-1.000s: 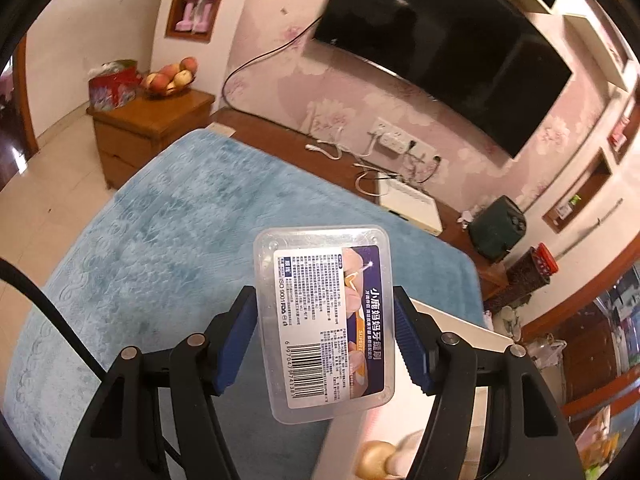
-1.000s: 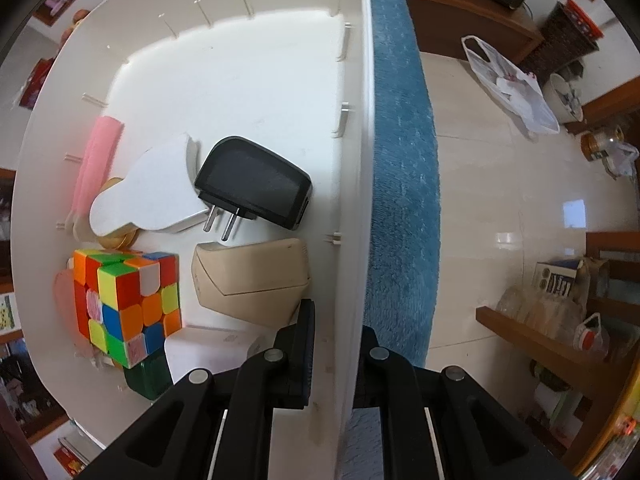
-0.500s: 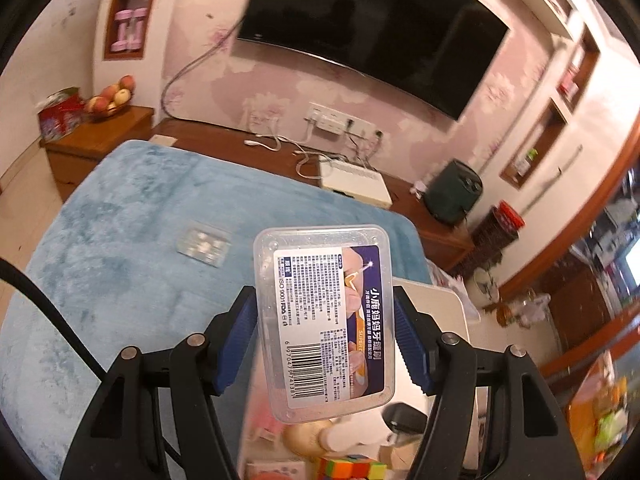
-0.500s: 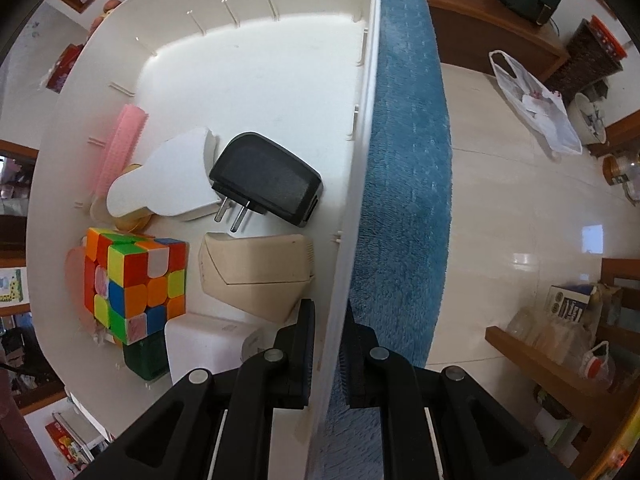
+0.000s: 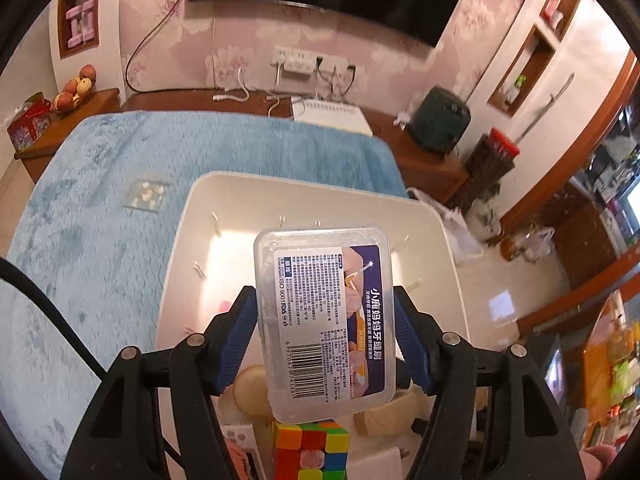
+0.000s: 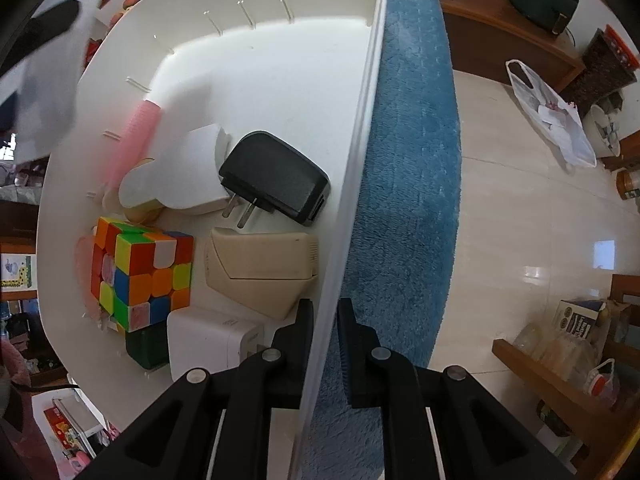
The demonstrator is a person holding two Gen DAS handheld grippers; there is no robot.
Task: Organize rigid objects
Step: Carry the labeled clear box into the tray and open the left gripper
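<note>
The left gripper (image 5: 325,344) is clamped on one clear plastic box (image 5: 325,320), whose long axis runs up the frame between the jaws; it hangs over the white bin (image 5: 176,264), whose bare floor lies in the upper part of that view. The right gripper (image 6: 325,320), the nearer to the bin, pinches its side wall. Inside lie one puzzle cube (image 6: 140,268), one black plug (image 6: 276,184) and one beige case (image 6: 260,272).

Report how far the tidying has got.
Done: cube, black charger and other items lie in the white bin. In hand: left gripper holds the clear box above it; right gripper pinches the bin wall. Left: a small clear packet on the blue mat.
</note>
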